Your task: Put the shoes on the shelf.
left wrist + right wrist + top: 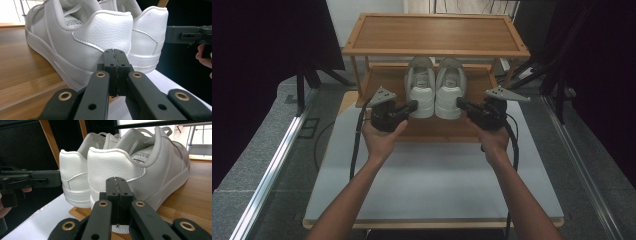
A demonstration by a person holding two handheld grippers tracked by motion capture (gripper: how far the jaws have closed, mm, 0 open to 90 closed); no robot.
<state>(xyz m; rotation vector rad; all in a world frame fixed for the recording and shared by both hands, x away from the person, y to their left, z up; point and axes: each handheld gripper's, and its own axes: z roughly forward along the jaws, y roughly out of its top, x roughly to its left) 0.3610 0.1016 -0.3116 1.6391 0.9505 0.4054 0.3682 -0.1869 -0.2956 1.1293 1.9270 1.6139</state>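
Two white sneakers stand side by side on the lower wooden shelf [384, 82], heels toward me: the left shoe [420, 87] and the right shoe [450, 87]. My left gripper [414, 105] points at the outer heel of the left shoe [82, 37]; its jaws [115, 50] are pressed together with nothing between them. My right gripper [458, 102] mirrors it at the outer heel of the right shoe [150, 162], jaws [116, 178] likewise shut and empty. Whether either tip touches the leather I cannot tell. Each gripper view also shows the other gripper across the heels.
The two-tier wooden rack has a bare top shelf [437, 32] above the shoes. It stands on a white board [432, 180] that stretches toward me. Metal rails [272, 165] run along both sides, and dark curtains close in left and right.
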